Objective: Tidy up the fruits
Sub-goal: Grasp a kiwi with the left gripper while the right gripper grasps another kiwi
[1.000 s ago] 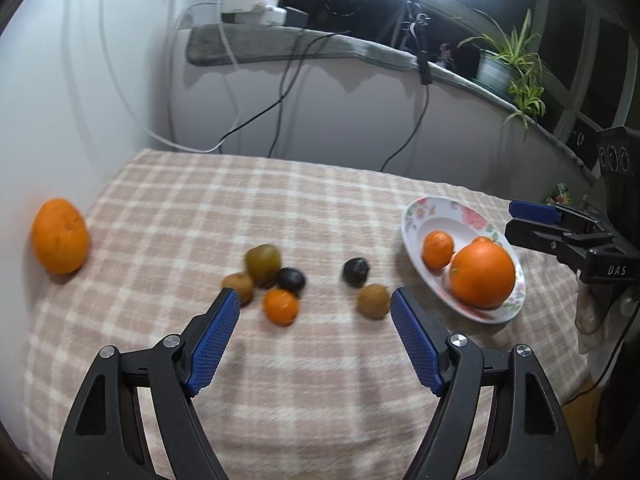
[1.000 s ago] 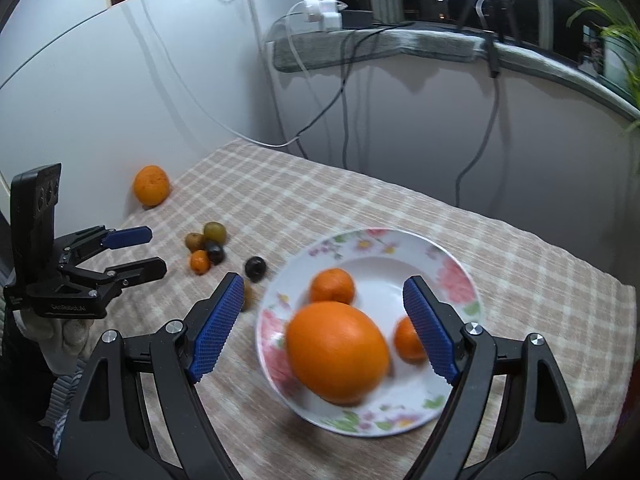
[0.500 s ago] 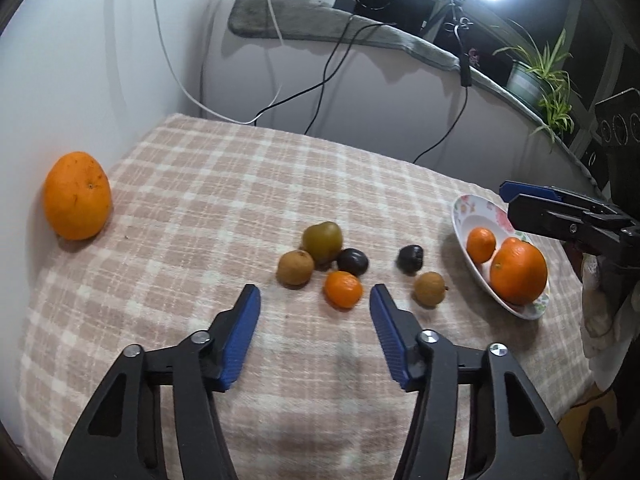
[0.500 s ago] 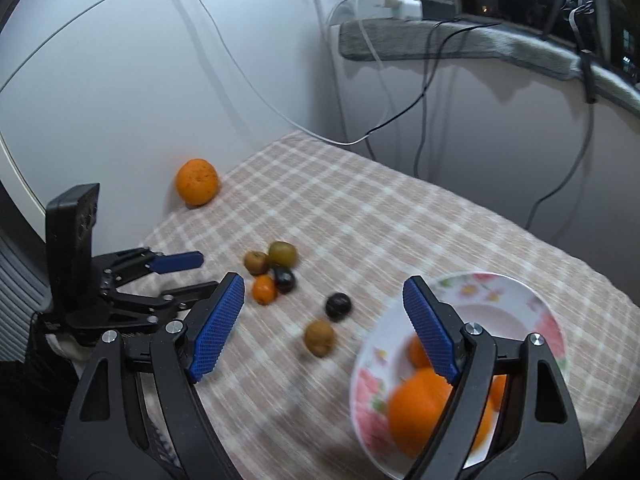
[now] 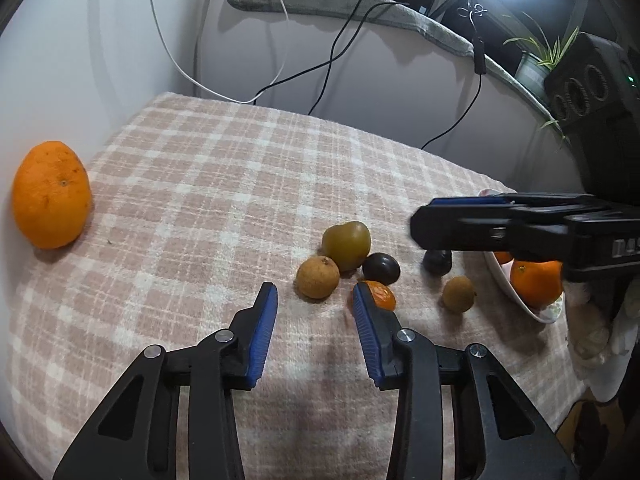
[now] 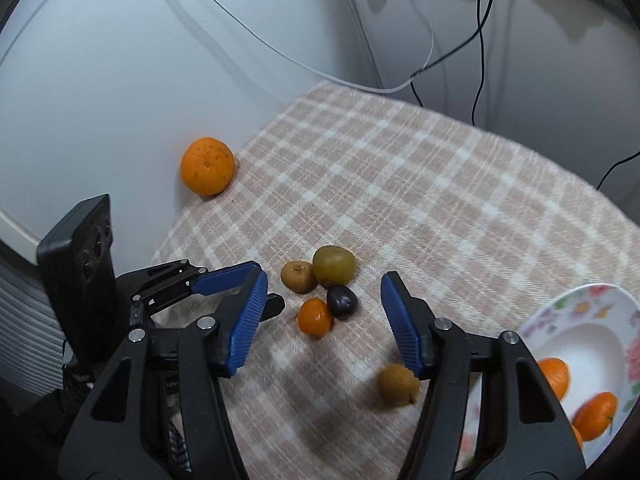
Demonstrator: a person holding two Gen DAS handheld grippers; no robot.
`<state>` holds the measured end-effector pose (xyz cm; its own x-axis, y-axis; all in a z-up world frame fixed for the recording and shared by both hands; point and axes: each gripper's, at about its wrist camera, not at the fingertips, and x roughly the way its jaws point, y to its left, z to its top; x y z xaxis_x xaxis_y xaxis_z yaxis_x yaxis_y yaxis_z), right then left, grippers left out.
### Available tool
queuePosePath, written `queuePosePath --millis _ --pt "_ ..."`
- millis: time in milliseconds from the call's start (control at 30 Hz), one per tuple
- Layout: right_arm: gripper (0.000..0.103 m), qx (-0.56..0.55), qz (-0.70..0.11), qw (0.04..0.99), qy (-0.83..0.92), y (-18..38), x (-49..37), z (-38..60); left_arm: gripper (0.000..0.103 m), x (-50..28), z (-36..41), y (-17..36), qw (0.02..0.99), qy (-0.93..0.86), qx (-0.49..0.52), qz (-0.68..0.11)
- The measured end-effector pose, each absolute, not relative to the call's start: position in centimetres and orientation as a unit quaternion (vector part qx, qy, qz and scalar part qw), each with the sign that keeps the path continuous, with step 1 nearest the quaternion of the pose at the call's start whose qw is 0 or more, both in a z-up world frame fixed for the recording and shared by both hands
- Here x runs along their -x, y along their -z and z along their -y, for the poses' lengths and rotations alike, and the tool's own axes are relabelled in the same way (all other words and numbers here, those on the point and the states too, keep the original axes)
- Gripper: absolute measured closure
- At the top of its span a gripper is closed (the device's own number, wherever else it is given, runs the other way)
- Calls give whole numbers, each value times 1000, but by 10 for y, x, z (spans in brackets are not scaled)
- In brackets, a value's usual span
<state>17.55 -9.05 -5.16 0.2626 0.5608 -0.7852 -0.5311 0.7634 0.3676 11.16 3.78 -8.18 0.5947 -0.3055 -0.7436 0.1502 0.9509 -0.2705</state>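
A cluster of small fruits lies mid-cloth: a green-brown fruit (image 5: 346, 244), a brown round fruit (image 5: 318, 278), a dark plum (image 5: 382, 268) and a small tangerine (image 5: 380, 298). My left gripper (image 5: 313, 300) hovers just short of them. Its jaws are closing with nothing pressed between the pads, and the tangerine peeks past its right fingertip. My right gripper (image 6: 324, 292) hangs over the same cluster, with the tangerine (image 6: 315, 316) and plum (image 6: 342, 301) ahead of its jaws. These jaws are closing too and hold nothing. A flowered plate (image 6: 560, 304) at the right holds oranges.
A large orange (image 5: 50, 194) rests against the wall at the far left. Another brown fruit (image 6: 398, 384) and a second dark fruit (image 5: 438, 262) lie between cluster and plate. The right gripper (image 5: 424, 220) crosses the left wrist view. Cables hang at the back.
The right gripper swung left from over the plate to the fruit cluster and narrowed its jaws. The left gripper came closer to the cluster, lower, and its jaws narrowed.
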Motion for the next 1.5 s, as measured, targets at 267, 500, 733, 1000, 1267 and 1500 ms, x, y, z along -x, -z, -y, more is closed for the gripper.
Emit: queuePosePath --millis 267,500,733,1000,1267,1500 --pt "54 -17 -530 779 -336 70 -189 77 67 -120 -32 85 885 137 78 -438" --pt "56 -13 -538 775 -333 77 -191 69 72 -125 -31 90 881 140 79 -445" --pt "62 -6 -547 770 -327 86 -193 61 78 -128 -32 94 880 139 80 -448" --pt "75 -12 -550 772 -318 92 -199 63 80 -130 -31 95 880 141 79 -446" --pt "76 -13 -540 780 -317 87 -193 64 80 -125 -32 91 883 139 81 -442" --pt "77 -22 -524 788 -324 71 -185 75 80 -117 -34 80 888 141 85 -429"
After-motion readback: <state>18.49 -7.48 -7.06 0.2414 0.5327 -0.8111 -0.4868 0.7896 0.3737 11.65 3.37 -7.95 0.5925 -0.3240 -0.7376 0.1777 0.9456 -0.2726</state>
